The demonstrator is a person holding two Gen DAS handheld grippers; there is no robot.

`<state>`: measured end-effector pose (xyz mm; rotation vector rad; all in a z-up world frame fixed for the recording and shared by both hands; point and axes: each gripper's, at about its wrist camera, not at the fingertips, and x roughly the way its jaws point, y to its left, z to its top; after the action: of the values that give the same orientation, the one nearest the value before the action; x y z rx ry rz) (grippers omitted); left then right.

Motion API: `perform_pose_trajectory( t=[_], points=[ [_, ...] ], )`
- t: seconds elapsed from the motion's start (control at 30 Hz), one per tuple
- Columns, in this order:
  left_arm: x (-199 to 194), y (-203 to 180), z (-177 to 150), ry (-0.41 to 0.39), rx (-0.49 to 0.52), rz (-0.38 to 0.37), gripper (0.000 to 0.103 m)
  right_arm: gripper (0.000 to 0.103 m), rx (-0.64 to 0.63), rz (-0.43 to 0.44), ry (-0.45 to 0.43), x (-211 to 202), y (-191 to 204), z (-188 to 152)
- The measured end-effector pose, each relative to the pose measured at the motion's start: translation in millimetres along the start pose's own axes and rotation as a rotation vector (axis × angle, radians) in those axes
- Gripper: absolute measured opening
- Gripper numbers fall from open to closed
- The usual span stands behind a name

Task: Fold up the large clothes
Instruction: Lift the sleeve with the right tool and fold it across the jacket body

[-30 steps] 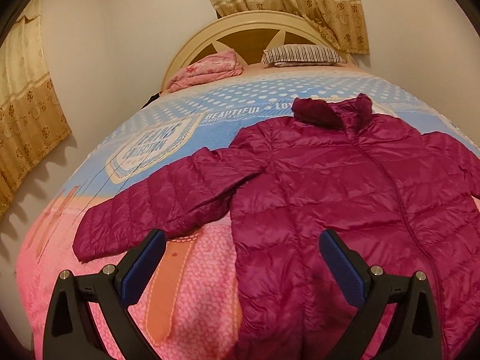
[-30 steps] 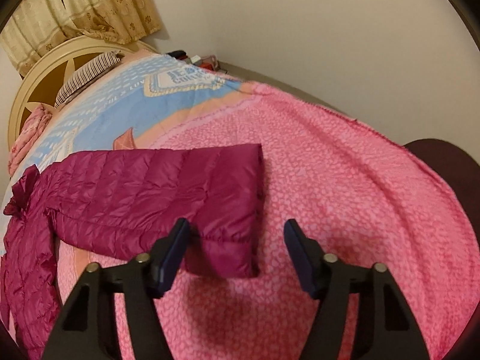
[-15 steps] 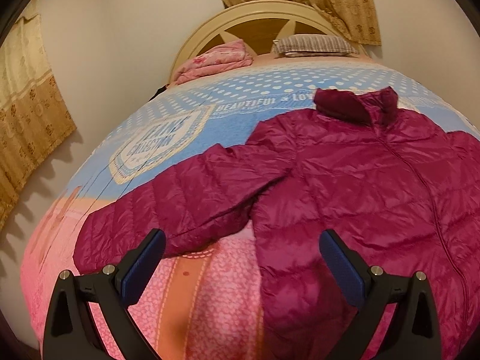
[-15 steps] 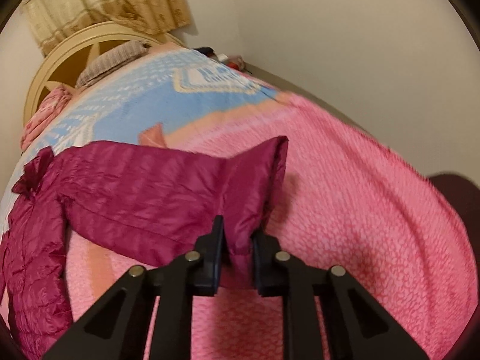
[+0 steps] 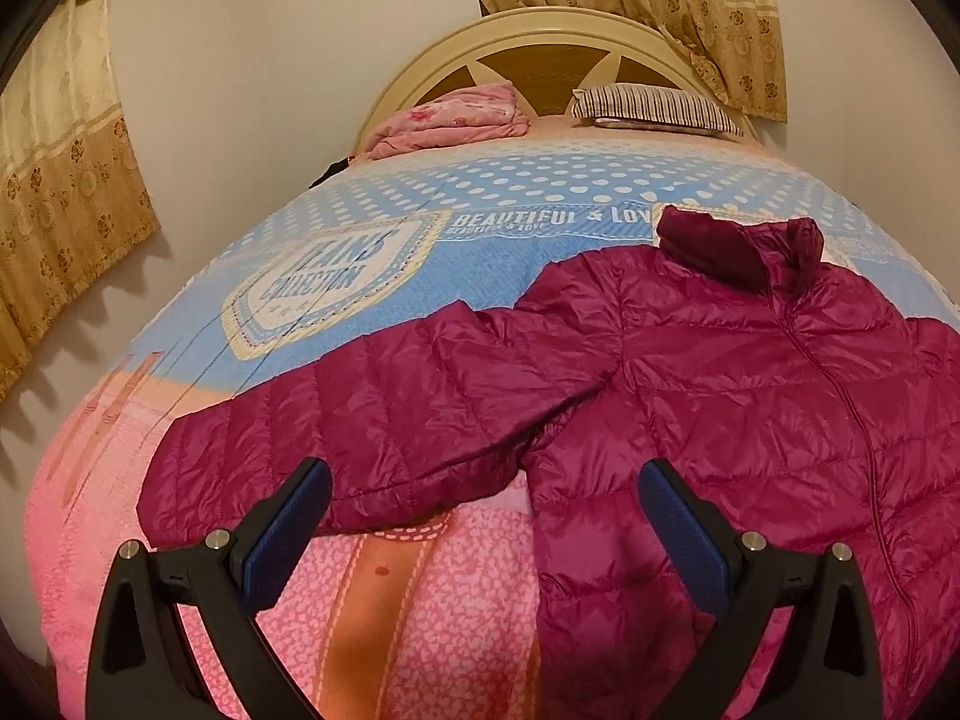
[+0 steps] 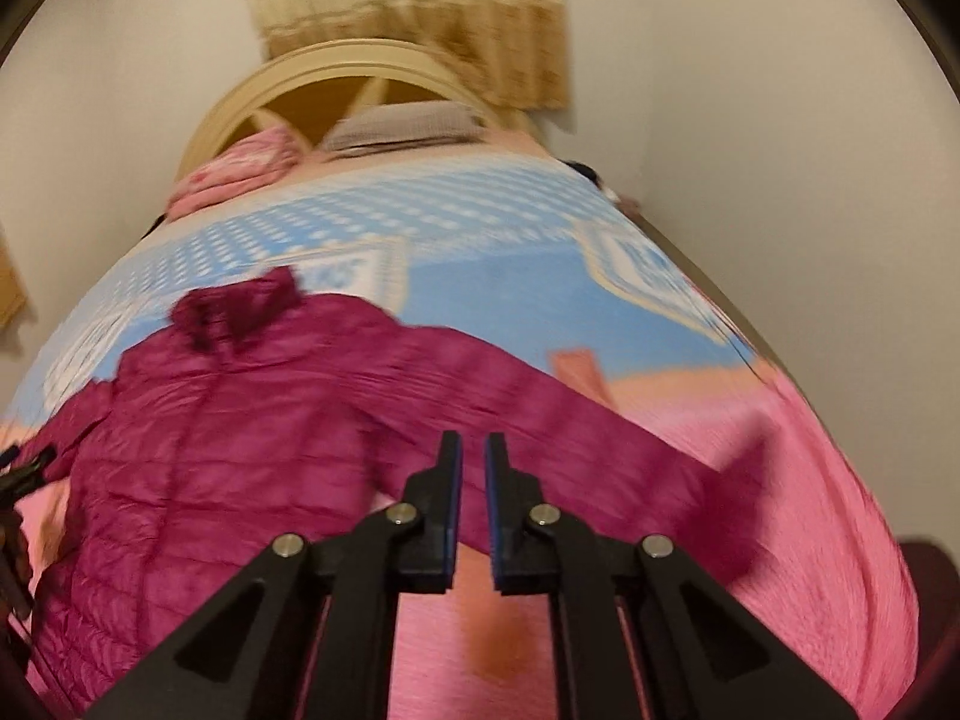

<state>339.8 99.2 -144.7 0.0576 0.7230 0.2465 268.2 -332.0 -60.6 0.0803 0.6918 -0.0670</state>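
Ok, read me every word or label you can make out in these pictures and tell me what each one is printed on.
"BEAUTIFUL & LOV", cut off by the jacket collar: white banner on the blue bedspread.
"COLLECTION": badge emblem on the bedspread, left wrist view.
Word above "COLLECTION", small line under the banner: too small to read.
Right wrist view: motion-blurred, nothing legible.
Jacket: no visible label.

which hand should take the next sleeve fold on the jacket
Left. The left gripper is open right above the jacket's spread sleeve; the right gripper is nearly shut at the far sleeve, blurred.

The jacket (image 5: pixel 690 396) lies on the bed (image 5: pixel 420 588), collar toward twelve o'clock. A pillow (image 5: pixel 654 108) lies behind it, a folded blanket (image 5: pixel 456 120) at eleven.
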Motion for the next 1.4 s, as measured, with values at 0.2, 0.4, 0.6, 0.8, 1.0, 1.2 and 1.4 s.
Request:
perform_pose_trajectory(
  t=[0.2, 0.4, 0.6, 0.8, 1.0, 1.2, 1.4],
  points=[
    [-1.3, 8.2, -10.9, -0.001, -0.002, -0.024, 0.102, 0.045, -0.042, 0.005, -0.014, 12.2, 24.3, -0.8],
    [12.1, 18.0, -14.1, 0.017, -0.013, -0.006, 0.102, 0.083, 0.069, -0.193, 0.007, 20.0, -48.5, -32.9],
    [19.3, 20.1, -14.2, 0.025, -0.018, 0.002, 0.102, 0.083, 0.323, -0.4, 0.104, 19.6, -167.5, -70.0],
    [32.0, 9.9, -13.0, 0.016, 0.024, 0.055, 0.102, 0.042, 0.44, -0.246, 0.245, 56.1, -201.1, -101.1],
    [31.1, 7.9, -9.1, 0.022, 0.023, 0.05, 0.102, 0.016, 0.291, -0.216, 0.174, 49.3, -165.6, -77.2],
    [17.4, -1.5, -10.2, 0.009, 0.033, 0.013, 0.102, 0.015, 0.077, -0.187, 0.028, 15.8, -90.2, -25.6],
    [8.5, 4.9, -7.5, -0.005, 0.019, 0.007, 0.102, 0.014, -0.108, -0.091, -0.052, 9.9, 5.5, 9.7]
  ],
)
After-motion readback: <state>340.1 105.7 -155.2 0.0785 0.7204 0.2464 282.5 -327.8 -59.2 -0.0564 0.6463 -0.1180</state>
